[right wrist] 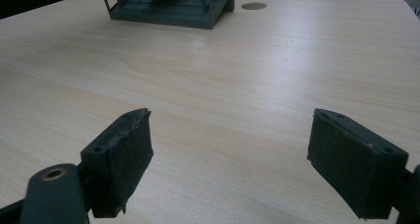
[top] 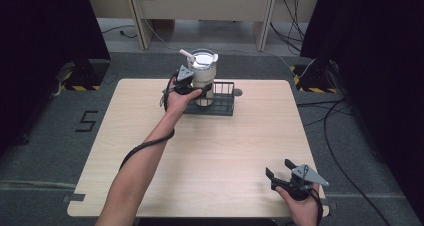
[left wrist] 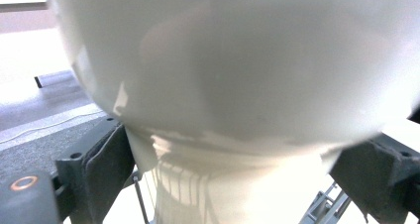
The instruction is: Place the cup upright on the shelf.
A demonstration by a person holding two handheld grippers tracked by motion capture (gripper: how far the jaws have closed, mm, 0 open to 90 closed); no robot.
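A tall cream-white tumbler [top: 204, 75] stands upright in a dark wire basket [top: 225, 105] near the middle of the far edge of the pale wood surface [top: 220, 151]. The tumbler has a wide upper body that steps in to a narrower base, a glossy wall, a pale lid, and a white straw [top: 185, 53] leaning out toward the far left. In the left gripper view its smooth wall [left wrist: 237, 70] bulges above the slimmer foot, and thin lines of the basket wire mirror in the sheen of the foot.

The left claw [top: 199, 90] is clenched on the tumbler at the basket's left end: one black pad [left wrist: 106, 169] presses on the narrow base from one side, and the other pad [left wrist: 366, 177] sits at the opposite side, just under the bulge. The person's left forearm reaches across the surface from the near edge toward it, the cable trailing along the arm.

The right claw [top: 280, 170] is held near the near right corner of the surface, well apart from the basket, with its jaws spread wide and nothing between them. In the right gripper view its two pads [right wrist: 124, 157] frame bare wood, with the basket [right wrist: 168, 8] at the far edge and a small round hole [right wrist: 253, 6] in the surface just beside it.
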